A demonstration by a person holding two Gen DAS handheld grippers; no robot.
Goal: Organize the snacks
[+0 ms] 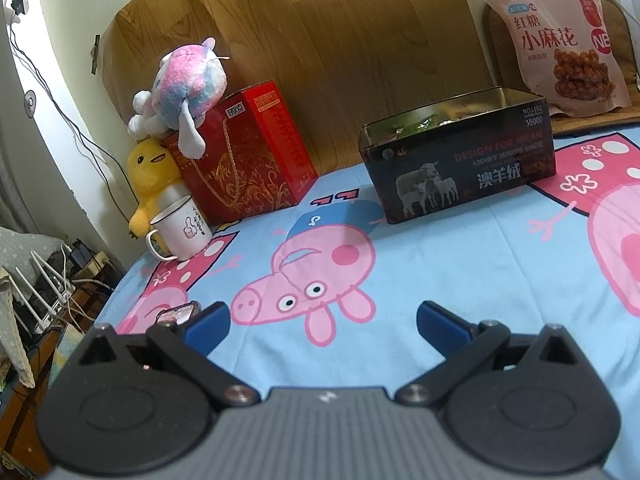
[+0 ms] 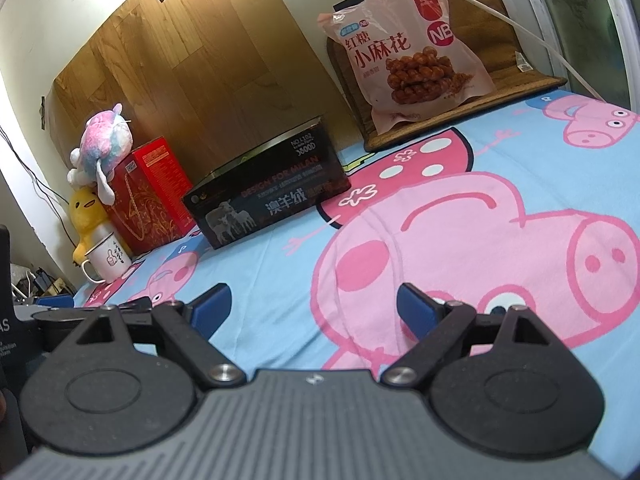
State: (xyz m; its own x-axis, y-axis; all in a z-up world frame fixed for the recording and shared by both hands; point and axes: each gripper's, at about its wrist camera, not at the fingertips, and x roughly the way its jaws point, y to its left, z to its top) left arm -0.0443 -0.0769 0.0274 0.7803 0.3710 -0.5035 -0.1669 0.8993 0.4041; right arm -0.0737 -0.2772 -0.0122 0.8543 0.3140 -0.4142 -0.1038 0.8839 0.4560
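Observation:
A black open-top box (image 1: 460,160) with sheep on its side stands on the blue pig-print cloth (image 1: 460,280); several wrapped snacks show inside it. It also shows in the right wrist view (image 2: 268,192). A pink bag of twisted dough snacks (image 1: 560,40) leans upright at the back right, also in the right wrist view (image 2: 408,48). My left gripper (image 1: 324,324) is open and empty, low over the cloth, well short of the box. My right gripper (image 2: 314,304) is open and empty over the cloth.
A red gift box (image 1: 248,148) with a pink plush toy (image 1: 184,84) on top stands at the back left. A yellow plush duck (image 1: 150,176) and a white mug (image 1: 182,232) stand beside it. A small object (image 1: 178,314) lies by my left finger. The table edge is on the left.

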